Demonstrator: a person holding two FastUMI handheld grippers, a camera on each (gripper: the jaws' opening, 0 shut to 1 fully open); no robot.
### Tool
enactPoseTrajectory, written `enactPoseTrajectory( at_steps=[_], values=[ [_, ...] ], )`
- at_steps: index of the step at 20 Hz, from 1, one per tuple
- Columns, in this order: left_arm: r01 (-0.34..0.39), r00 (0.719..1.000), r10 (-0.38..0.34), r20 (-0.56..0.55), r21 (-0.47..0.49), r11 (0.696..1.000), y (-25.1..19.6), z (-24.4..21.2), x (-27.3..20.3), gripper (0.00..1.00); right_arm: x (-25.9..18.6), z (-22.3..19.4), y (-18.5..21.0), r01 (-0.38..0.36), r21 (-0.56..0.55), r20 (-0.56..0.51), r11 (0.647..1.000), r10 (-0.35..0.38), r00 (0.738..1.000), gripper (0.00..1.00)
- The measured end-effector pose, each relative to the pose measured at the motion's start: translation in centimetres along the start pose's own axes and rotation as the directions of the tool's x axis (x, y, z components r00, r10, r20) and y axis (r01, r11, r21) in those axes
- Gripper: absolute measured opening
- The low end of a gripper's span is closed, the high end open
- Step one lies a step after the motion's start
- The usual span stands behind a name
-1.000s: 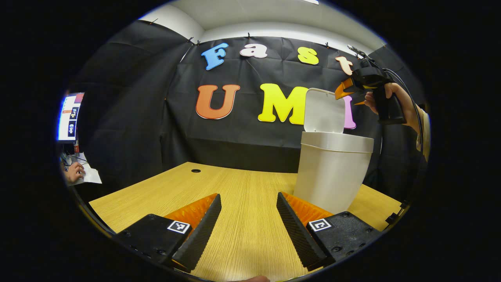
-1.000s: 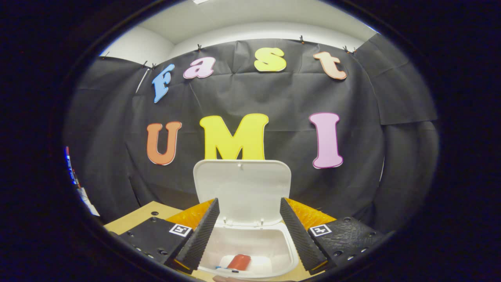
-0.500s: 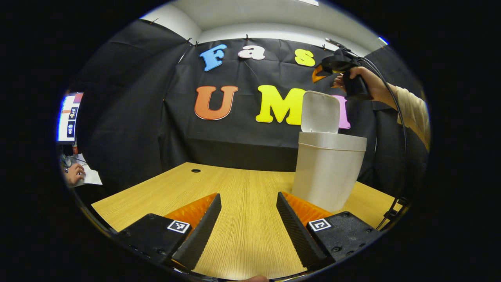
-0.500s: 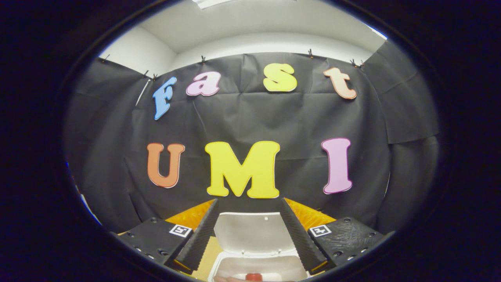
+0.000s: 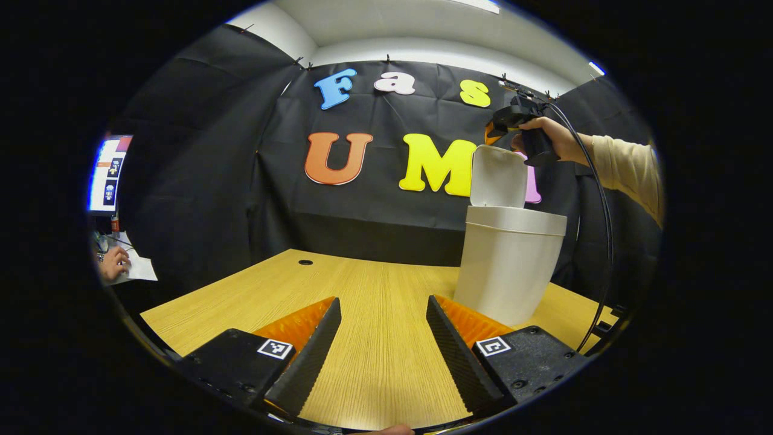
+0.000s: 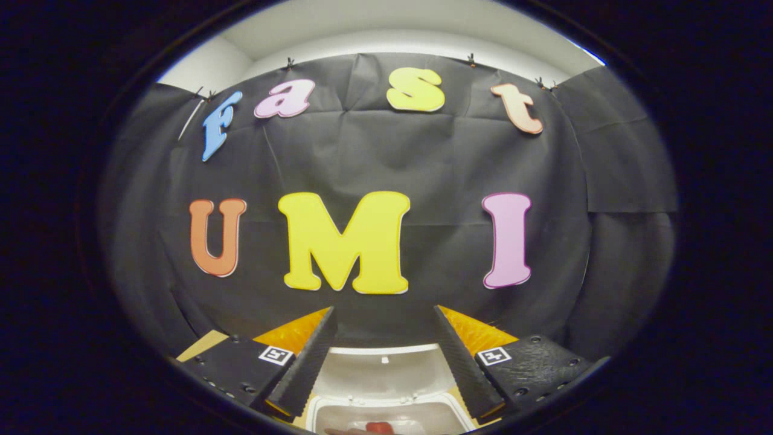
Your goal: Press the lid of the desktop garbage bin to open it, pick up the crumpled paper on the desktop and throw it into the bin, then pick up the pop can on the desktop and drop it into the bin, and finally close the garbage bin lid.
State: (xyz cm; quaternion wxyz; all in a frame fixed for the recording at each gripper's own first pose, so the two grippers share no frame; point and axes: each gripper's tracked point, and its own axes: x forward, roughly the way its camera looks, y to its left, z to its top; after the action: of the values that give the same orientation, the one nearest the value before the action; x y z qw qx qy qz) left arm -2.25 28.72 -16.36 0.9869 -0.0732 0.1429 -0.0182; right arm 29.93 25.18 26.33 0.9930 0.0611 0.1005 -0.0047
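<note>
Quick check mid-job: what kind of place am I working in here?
Likely a recording booth, not a home: black cloth wall, a wooden desk bearing one bin, and a monitor just outside.

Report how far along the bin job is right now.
Mostly done. The white plastic desktop bin stands open, its hinged white lid raised, and a red can lies inside; whether the crumpled paper is in there is hard to tell. The right gripper, open and empty, hovers by the lid's top edge. The left gripper is open above the wooden desktop. Left: closing the lid.
</note>
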Motion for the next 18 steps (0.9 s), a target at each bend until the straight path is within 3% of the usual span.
enactPoseTrajectory(
  at_steps=[5,16,18],
  values=[
    [0.002,0.999,-0.002,-0.035,-0.017,1.000,0.3,-1.6,0.5,0.94,-0.2,-0.5,-1.5,0.071,0.012,-0.022,0.997,-0.071,0.997,0.96],
    [-0.039,0.998,0.037,-0.059,-0.025,0.999,1.6,-3.1,0.6,0.93,-5.8,-4.1,0.8,-0.002,-0.085,-0.009,0.996,0.001,1.000,0.94],
    [-0.040,0.997,0.039,-0.070,-0.018,0.999,1.2,-3.3,0.6,0.93,-7.2,-4.4,0.8,0.022,-0.112,0.019,0.993,-0.020,1.000,0.94]
  ],
)
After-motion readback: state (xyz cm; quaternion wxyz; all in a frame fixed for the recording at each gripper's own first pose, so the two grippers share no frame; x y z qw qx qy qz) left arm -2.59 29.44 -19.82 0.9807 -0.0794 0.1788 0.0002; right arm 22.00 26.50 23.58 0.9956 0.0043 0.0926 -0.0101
